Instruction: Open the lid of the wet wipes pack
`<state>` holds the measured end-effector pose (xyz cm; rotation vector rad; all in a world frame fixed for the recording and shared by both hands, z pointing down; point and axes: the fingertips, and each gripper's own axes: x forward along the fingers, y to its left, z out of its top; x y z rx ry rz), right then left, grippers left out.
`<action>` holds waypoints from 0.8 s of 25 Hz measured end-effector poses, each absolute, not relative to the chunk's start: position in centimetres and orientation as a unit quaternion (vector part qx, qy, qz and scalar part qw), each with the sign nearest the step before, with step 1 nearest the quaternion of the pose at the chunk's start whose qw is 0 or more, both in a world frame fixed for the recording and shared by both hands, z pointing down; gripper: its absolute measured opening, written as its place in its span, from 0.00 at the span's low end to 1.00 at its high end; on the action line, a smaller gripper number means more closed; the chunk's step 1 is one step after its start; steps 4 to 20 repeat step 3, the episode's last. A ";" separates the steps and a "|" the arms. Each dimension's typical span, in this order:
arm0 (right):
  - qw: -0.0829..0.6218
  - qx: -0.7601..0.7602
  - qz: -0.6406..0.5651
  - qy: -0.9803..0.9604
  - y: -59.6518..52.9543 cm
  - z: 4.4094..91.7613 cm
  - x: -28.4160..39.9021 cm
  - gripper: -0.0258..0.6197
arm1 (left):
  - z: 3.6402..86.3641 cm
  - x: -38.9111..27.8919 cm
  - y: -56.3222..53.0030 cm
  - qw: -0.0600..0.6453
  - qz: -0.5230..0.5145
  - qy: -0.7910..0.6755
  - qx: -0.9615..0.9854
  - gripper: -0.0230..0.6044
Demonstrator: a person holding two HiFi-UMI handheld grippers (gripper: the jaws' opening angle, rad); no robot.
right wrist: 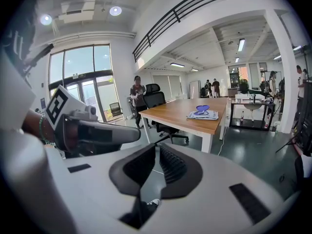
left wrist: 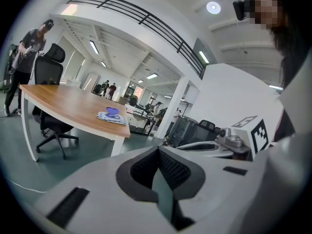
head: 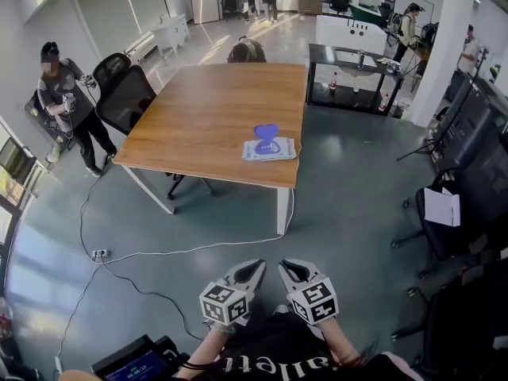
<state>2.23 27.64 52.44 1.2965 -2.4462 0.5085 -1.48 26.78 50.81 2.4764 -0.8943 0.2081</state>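
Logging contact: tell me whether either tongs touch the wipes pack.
No, left tongs and right tongs hang over the floor, away from the pack.

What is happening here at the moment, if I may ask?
A person stands well back from the light wooden table, holding the left gripper and the right gripper close to the body. Both are shut and empty. The flat white wet wipes pack with its purple heart-shaped lid lies near the table's front edge, and neither gripper is near it.
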 end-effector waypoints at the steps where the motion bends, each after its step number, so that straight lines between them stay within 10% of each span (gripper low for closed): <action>1: 0.163 0.454 0.178 -0.858 27.6 52.5 2.2 0.10 | 50.8 -1.5 26.8 0.248 0.077 -0.328 0.908 0.04; 20: 0.164 0.453 0.179 -0.858 27.6 52.5 2.1 0.10 | 50.9 -1.6 26.7 0.249 0.078 -0.329 0.908 0.04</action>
